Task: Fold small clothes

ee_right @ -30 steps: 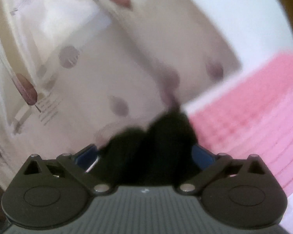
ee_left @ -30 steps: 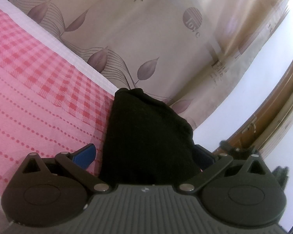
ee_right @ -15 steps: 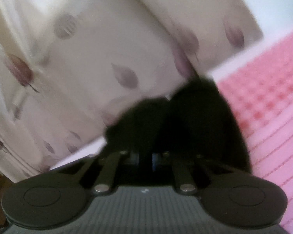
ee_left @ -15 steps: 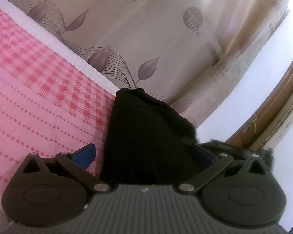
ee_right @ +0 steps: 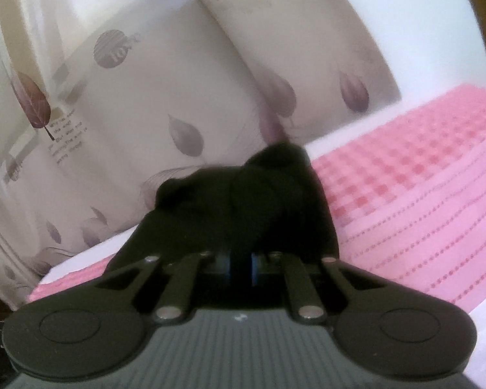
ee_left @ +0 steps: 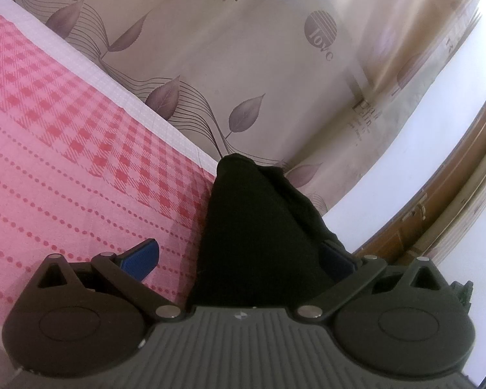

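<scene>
A small black garment [ee_left: 259, 227] lies at the edge of the pink bed and rises in a dark mound. In the left wrist view my left gripper [ee_left: 238, 256] stands open around it. Its left blue pad [ee_left: 139, 256] is over the sheet, clear of the cloth, and its right pad is half hidden behind the cloth. In the right wrist view the black garment [ee_right: 243, 201] bunches up just ahead of my right gripper [ee_right: 241, 265]. That gripper's blue pads are drawn close together and pinch a fold of the fabric.
The bed has a pink sheet [ee_left: 64, 162] with checks and dotted lines and a white border. A beige curtain [ee_left: 243, 48] with a leaf print hangs close behind the bed's edge. A white wall and a wooden door frame [ee_left: 437, 201] stand to the right.
My right gripper's jaws went from wide apart to shut on the black garment, and it shifted slightly toward the bed. The left gripper and the cloth between its fingers stayed put.
</scene>
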### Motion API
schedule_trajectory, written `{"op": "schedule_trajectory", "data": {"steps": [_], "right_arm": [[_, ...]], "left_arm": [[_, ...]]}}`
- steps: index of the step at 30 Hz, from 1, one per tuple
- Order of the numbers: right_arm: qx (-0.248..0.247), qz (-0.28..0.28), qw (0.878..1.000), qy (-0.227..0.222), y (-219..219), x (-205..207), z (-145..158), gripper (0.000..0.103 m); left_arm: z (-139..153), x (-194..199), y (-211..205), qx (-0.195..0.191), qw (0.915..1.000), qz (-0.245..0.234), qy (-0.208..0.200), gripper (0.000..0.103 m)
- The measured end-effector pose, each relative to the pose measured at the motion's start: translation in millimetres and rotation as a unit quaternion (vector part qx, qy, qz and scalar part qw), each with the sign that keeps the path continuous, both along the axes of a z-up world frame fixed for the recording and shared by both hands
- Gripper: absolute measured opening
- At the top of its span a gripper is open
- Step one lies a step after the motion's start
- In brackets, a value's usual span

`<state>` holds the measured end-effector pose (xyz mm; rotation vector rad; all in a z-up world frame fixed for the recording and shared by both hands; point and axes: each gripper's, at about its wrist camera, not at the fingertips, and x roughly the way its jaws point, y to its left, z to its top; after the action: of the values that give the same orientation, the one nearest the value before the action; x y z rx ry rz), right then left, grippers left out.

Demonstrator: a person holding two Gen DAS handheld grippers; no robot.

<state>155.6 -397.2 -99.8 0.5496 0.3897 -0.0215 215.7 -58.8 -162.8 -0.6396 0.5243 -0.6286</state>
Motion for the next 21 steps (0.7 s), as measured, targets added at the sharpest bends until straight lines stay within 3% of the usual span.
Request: {"op": "schedule_trajectory", "data": {"steps": [3,7,8,13,15,16,17,19,21], "right_arm": [[-0.024,-0.018,1.000,0.005,7,1,1,0.021],[-0.045,-0.045,0.998,0.001,8,-5,-1,0.060],[-0.043,-0.039,0.998,-0.001,8,-4,-1,0.061],[0.019,-0.018,1.000,0.017,-9,7,-9,0.061],[0.014,-0.003,1.000,0.018,-10,13,-8,0.060],[0.007,0.006,1.000,0.023,-8,18,-8,0.056],[0.004,0.021,0.999,0.027,-7,24,-8,0.041],[-0.010,0.041,0.999,0.034,-4,34,-6,0.026],[0.010,0.054,0.998,0.025,-9,42,2,0.020]], "left_arm": [[0,0,0,0.000,1.0000,0.000,0.000,0.103],[0,0,0,0.000,1.0000,0.000,0.001,0.103],[0,0,0,0.000,1.0000,0.000,0.000,0.103],[1,0,0,0.000,1.0000,0.000,0.001,0.103],[1,0,0,0.000,1.0000,0.000,0.001,0.103],[1,0,0,0.000,1.0000,0.000,0.002,0.103],[1,0,0,0.000,1.0000,0.000,0.001,0.103],[1,0,0,0.000,1.0000,0.000,0.001,0.103],[1,0,0,0.000,1.0000,0.001,0.001,0.103]]}}
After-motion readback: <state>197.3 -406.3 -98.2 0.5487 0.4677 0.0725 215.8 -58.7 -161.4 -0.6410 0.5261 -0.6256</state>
